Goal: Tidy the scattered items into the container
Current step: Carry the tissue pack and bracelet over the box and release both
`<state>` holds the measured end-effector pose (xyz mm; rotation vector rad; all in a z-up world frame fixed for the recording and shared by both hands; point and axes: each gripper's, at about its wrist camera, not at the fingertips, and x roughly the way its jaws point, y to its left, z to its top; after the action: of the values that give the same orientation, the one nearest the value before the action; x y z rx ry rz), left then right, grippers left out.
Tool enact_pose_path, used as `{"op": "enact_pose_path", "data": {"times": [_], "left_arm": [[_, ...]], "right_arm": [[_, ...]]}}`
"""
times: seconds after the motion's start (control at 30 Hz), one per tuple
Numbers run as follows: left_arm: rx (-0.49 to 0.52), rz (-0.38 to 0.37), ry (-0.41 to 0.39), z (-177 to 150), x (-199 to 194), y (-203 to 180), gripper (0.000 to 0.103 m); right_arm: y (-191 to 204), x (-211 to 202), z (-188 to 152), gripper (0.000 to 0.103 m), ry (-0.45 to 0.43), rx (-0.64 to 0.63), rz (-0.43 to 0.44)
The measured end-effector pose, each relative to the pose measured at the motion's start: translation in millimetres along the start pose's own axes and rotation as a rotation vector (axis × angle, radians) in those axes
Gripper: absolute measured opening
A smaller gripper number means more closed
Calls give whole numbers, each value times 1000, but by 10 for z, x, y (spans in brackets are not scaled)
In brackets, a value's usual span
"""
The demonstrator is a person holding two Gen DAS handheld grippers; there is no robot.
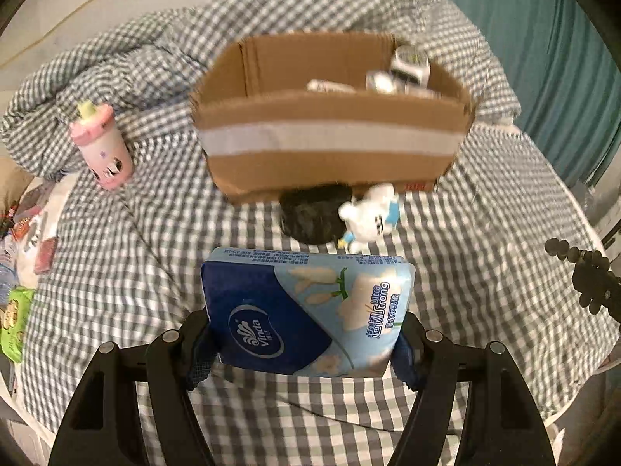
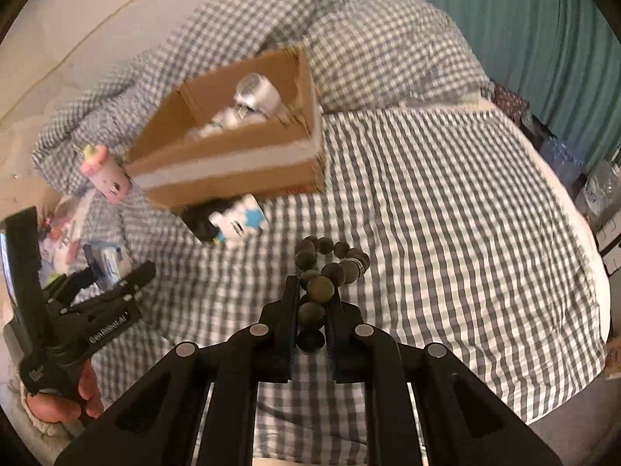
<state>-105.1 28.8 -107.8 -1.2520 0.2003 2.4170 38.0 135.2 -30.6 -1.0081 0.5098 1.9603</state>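
Observation:
My left gripper (image 1: 306, 334) is shut on a blue Vinda tissue pack (image 1: 306, 310) and holds it above the checked bed, short of the cardboard box (image 1: 330, 136). The box holds several white items (image 1: 407, 70). My right gripper (image 2: 312, 303) is shut on a string of dark beads (image 2: 330, 268), lifted over the bed. A white and blue plush toy (image 1: 368, 217) and a black object (image 1: 314, 213) lie against the box's front. A pink toy cup (image 1: 103, 143) stands left of the box. The box (image 2: 233, 155) also shows in the right wrist view.
Snack packets (image 1: 35, 233) and a green pack (image 1: 13, 322) lie at the bed's left edge. A rumpled checked duvet (image 1: 155, 50) is piled behind the box. A teal curtain (image 2: 524, 19) hangs at the right. The left gripper (image 2: 93, 272) shows in the right wrist view.

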Motion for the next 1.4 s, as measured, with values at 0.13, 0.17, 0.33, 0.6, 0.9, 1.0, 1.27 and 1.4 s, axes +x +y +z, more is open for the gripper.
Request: {"op": "enact_pose_path", "data": {"times": [0.13, 0.17, 0.33, 0.6, 0.9, 1.0, 1.27, 1.4], "left_arm": [[14, 9, -36, 147, -179, 51, 74], [15, 7, -45, 198, -220, 64, 74], [16, -15, -92, 507, -367, 90, 74], [22, -21, -121, 1003, -304, 125, 74], [10, -1, -152, 1644, -58, 272, 74], [-3, 22, -142, 1790, 138, 298, 74], [-4, 101, -136, 1890, 581, 222, 103], [-8, 87, -111, 1869, 637, 220, 103]], "right_arm": [[174, -213, 176, 11, -51, -17, 53], [208, -244, 209, 11, -61, -19, 71], [517, -420, 514, 11, -120, -99, 142], [746, -228, 1094, 11, -133, -157, 160], [737, 195, 1805, 11, -139, -161, 181], [685, 461, 1962, 11, -116, -139, 172], [417, 826, 2100, 92, -162, -16, 140], [308, 782, 2061, 92, -149, 8, 163]]}}
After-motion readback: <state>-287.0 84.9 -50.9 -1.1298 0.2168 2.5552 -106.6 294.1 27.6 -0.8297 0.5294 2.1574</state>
